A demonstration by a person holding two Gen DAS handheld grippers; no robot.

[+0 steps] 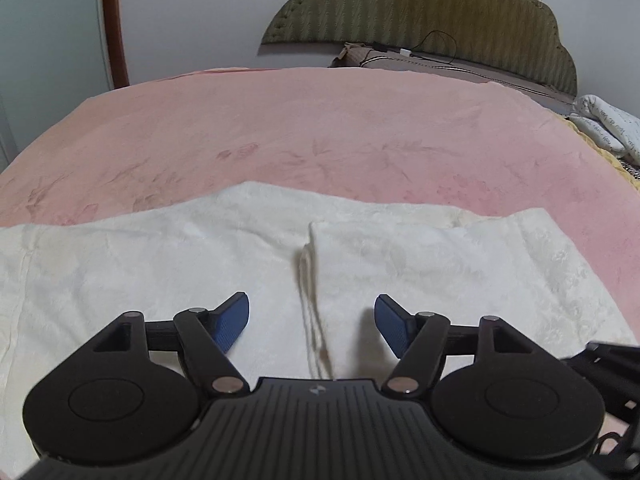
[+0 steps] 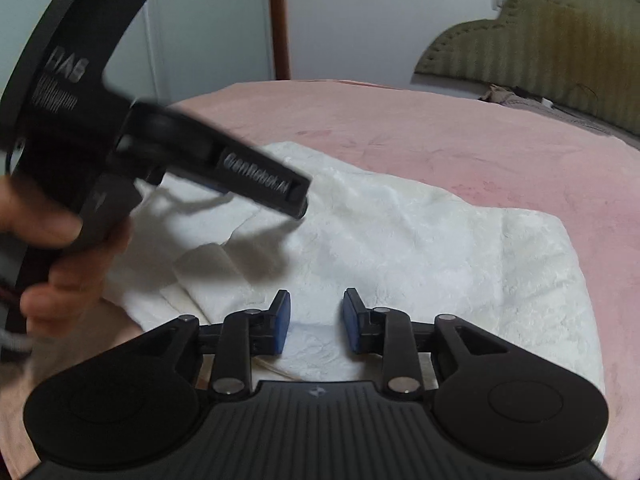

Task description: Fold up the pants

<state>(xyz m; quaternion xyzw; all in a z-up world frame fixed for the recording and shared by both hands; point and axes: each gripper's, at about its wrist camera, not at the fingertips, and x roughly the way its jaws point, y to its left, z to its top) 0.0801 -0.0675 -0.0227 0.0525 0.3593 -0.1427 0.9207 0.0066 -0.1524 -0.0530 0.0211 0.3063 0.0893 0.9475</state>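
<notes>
White pants [image 1: 168, 256] lie flat on a pink bedspread [image 1: 320, 128], partly folded, with a doubled layer on the right [image 1: 440, 264] and a folded edge running down the middle. My left gripper [image 1: 312, 324] is open wide and empty, just above that edge. In the right wrist view the pants [image 2: 420, 248] fill the middle. My right gripper [image 2: 316, 322] is open and empty, low over the near part of the cloth. The left gripper's body [image 2: 224, 168], held by a hand [image 2: 68, 248], hovers blurred over the pants at upper left.
An olive padded headboard [image 1: 420, 8] stands at the far end, with a brown pillow and a black cable [image 1: 432, 46] below it. A printed white cloth [image 1: 608, 128] lies at the right bed edge. A wooden post [image 1: 114, 20] and white wall are behind.
</notes>
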